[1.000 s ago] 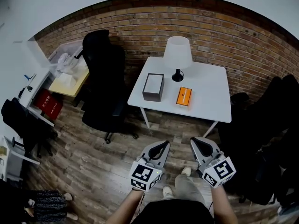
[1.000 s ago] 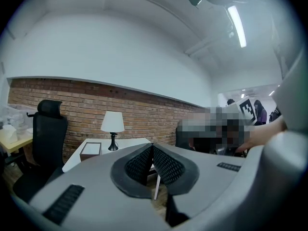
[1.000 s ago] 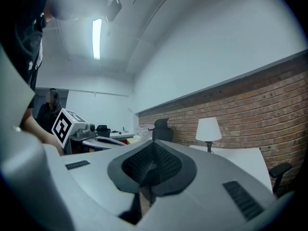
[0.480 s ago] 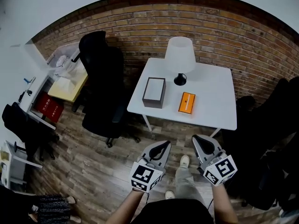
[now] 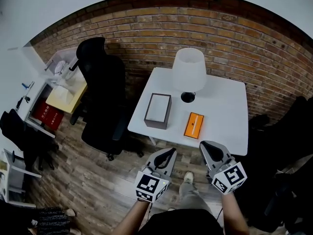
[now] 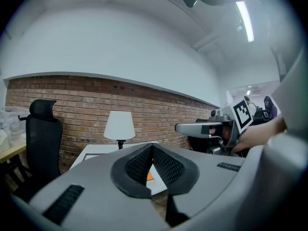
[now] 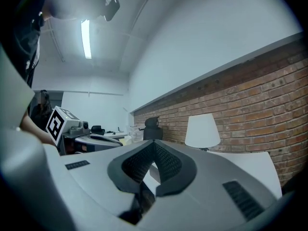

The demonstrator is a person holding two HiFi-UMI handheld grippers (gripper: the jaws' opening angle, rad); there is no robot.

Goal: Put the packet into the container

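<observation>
Short of white table (image 5: 222, 106) edge: left tool (image 5: 171, 152), right tool (image 5: 206, 146) closed, empty.

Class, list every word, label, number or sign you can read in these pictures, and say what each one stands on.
No text here can actually be read.
Red box at the far left: white print, too small to read.
Orange packet on the white table: a faint mark, too small to read.
Left gripper and right gripper: black-and-white square markers on their cubes, patterns only, no letters or numbers.
</observation>
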